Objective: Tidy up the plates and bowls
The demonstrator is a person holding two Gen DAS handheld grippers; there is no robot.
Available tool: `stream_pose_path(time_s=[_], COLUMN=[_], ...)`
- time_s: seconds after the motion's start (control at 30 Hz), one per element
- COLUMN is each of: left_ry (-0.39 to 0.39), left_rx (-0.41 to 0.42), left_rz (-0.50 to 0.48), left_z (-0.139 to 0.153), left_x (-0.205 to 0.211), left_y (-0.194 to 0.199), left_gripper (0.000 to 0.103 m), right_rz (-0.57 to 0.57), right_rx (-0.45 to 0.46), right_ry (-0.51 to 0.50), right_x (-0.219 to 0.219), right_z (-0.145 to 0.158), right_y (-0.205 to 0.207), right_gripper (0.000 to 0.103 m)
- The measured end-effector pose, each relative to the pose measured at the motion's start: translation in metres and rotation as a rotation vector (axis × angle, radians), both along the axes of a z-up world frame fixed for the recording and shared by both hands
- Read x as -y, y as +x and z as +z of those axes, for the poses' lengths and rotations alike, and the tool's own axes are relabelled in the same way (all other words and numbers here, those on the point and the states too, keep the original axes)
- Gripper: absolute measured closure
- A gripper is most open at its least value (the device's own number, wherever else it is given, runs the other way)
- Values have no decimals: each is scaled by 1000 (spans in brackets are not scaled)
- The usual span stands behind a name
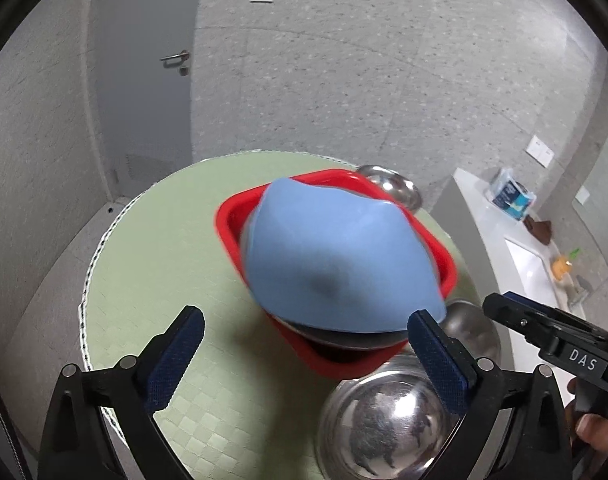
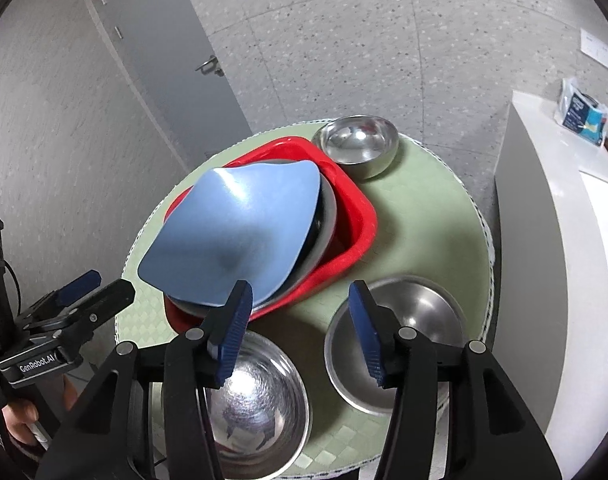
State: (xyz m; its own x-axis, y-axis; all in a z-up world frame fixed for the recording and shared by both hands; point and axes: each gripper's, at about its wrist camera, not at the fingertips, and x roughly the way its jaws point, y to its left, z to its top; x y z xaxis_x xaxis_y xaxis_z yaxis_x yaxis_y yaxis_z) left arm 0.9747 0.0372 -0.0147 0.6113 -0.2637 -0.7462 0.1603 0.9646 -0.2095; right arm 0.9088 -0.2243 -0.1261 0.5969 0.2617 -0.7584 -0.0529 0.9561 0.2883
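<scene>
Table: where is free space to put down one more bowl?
Bare mat lies left of the red bin, out to the table's edge. A smaller patch lies between the bin, the far bowl and the right bowl. The near side is crowded with bowls.

Bright, even light; fisheye edges, blue plate (image 1: 335, 256) blurred.

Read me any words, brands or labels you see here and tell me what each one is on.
"DAS": on the right gripper body, seen from the left wrist.
"GenRobot.AI": on the left gripper body, seen from the right wrist.
Blue-and-white packet on the counter: print too small to read.
</scene>
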Motion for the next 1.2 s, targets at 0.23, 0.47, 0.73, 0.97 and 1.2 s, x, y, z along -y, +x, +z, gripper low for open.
stream_pose_path(time_s=[0.23, 0.47, 0.73, 0.97, 1.2], left_ry=[13, 76, 227, 299, 322], left_rx=[44, 62, -91, -258, -366], left_rz=[-75, -137, -205, -176, -185], left_z=[37, 52, 10, -57, -105], left_x=[28, 68, 131, 143, 158], left_y=[25, 93, 230, 315, 368], left_gripper=[2, 1, 1, 6, 33], right_rz=[-28, -41, -10, 60, 106], right_rx=[39, 63, -23, -154, -230], right_ry=[-6, -21, 8, 61, 102], right_x=[21, 59, 101, 102, 100], right_z=[20, 26, -10, -70, -108], right_y=[9, 74, 179, 250, 277], right_gripper=[51, 44, 44, 44, 55])
